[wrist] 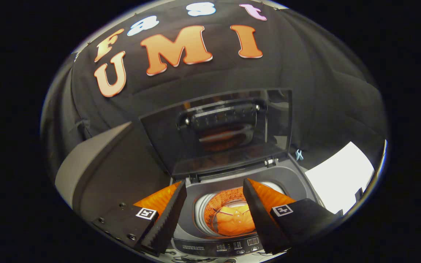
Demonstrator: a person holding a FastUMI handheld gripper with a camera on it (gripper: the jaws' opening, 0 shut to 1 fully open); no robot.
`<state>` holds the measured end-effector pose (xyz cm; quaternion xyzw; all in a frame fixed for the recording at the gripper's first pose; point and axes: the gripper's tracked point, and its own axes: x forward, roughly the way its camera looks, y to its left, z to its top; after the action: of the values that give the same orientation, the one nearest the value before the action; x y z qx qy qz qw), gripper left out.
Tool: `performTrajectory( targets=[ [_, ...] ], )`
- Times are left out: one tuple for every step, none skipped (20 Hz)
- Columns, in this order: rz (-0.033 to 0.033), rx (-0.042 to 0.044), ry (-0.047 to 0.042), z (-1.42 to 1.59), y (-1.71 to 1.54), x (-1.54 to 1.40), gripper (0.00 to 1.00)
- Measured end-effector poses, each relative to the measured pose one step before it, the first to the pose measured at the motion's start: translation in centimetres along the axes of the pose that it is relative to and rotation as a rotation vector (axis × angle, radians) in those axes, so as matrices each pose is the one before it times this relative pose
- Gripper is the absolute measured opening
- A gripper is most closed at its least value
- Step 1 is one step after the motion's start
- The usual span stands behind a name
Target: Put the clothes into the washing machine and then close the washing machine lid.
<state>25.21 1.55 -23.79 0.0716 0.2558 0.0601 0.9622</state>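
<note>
Clothes (234, 219) in washing machine (298, 179) drum, gripper (214, 188) open above

I see staged recording booth, not real home: black cloth wall (323, 91) behind top-loading washing machine (294, 175), white sheet (338, 175) beside it.

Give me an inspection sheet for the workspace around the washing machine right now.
Surface: grey top deck of the top-loading washing machine, bare.
Job's things: dark glass lid raised upright; orange garment down in the steel drum.
Clutter: nothing seen.
Grippers: tongs open, hovering above the drum mouth, holding nothing.
Cables: nothing seen clearly.
Surroundings: black cloth wall behind; white sheet beside the machine; small pale blue clip near the lid hinge.
</note>
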Motion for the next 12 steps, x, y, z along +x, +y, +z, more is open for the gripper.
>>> performTrajectory(
  targets=[
    [-0.00367, -0.00400, -0.03382, 1.358, 0.552, -1.261, 0.99],
    [-0.00494, -0.00526, -0.03866, 1.678, 0.504, -1.084, 0.99],
    [-0.00586, -0.00940, -0.04043, 1.828, 0.511, -1.120, 0.99],
    [-0.00954, -0.01059, -0.04741, 2.066, 0.355, -0.837, 0.99],
    [-0.00860, -0.01149, -0.05259, 2.340, 0.275, -0.766, 0.99],
    [-0.00530, -0.00858, -0.04174, 1.990, 0.428, -0.475, 0.99],
    [-0.00118, -0.00433, -0.02861, 1.471, 0.111, -0.077, 0.98],
    [0.01516, -0.00123, -0.02809, 1.495, 0.525, 0.031, 0.98],
    [0.01838, -0.00024, -0.02686, 1.679, 0.790, 0.439, 0.98],
    [0.01226, -0.00416, -0.02306, 1.395, 0.334, 0.785, 0.98],
    [0.01386, -0.00463, -0.02300, 1.327, -0.025, 0.882, 0.98],
    [0.02095, -0.00910, -0.01710, 1.166, 0.155, 0.928, 0.98]
  ],
)
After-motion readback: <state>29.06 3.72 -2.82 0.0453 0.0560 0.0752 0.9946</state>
